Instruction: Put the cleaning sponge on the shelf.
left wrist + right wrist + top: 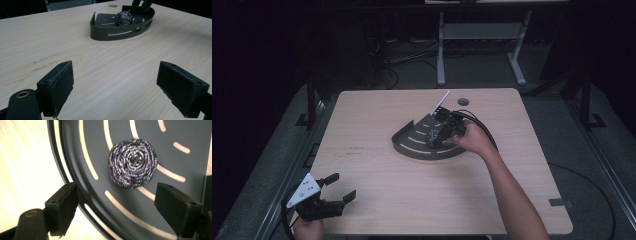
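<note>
Two grippers are at work over a pale wooden table (377,175). Going from left to right, the left gripper (341,186) comes first. It sits near the table's edge at about seven o'clock, held in a hand (308,229). Its two black jaws stand wide apart with nothing between them, and in the left gripper view just bare wood lies under them.

Next, near the middle of the table, is a dark curved tray (412,147) with long slots cut in its floor and a low wall around it. A shiny round scrubbing ball (124,18) made of curly metal wire sits inside the tray. It rests on the tray floor, close to the flat back wall.

Last comes the right gripper (438,136), at about one o'clock from the tray's middle, held by the right hand (474,140). It points down over the tray. In the right gripper view its jaws are spread apart, and the scrubbing ball (133,162) lies beyond the jaw tips, not touched by either one.
</note>
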Tool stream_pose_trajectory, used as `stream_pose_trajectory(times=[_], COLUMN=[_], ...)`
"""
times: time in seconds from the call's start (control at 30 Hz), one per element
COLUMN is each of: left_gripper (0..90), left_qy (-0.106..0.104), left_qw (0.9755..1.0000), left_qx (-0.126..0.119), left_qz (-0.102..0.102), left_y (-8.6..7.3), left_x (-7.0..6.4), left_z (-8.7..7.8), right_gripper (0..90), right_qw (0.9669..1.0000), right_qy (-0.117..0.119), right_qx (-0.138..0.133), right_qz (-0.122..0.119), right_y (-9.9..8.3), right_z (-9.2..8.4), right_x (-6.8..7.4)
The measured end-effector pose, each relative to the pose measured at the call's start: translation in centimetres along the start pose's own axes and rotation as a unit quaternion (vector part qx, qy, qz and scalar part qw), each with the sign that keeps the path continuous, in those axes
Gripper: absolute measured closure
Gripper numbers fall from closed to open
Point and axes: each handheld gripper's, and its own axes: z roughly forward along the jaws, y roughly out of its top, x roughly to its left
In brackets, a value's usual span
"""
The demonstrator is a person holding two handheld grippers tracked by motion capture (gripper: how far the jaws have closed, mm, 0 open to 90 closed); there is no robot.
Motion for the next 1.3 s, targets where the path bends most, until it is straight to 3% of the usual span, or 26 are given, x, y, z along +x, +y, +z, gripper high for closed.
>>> stream_pose_trajectory(times=[0.5,1.3], left_gripper=[13.3,13.3], left_qy=[0.001,0.001], left_qw=[1.0000,1.0000], left_qx=[0.002,0.005], left_qz=[0.001,0.004], left_y=[0.0,0.0], left_x=[-0.1,-0.2], left_z=[0.1,0.1], right_gripper=[18.5,18.5], right_qw=[0.9999,0.9996], right_qy=[-0.004,0.003], right_qx=[-0.015,-0.028], right_qz=[-0.001,0.000], right_y=[-2.0,-5.3], right_z=[-1.9,-2.8], right_x=[0.5,1.3])
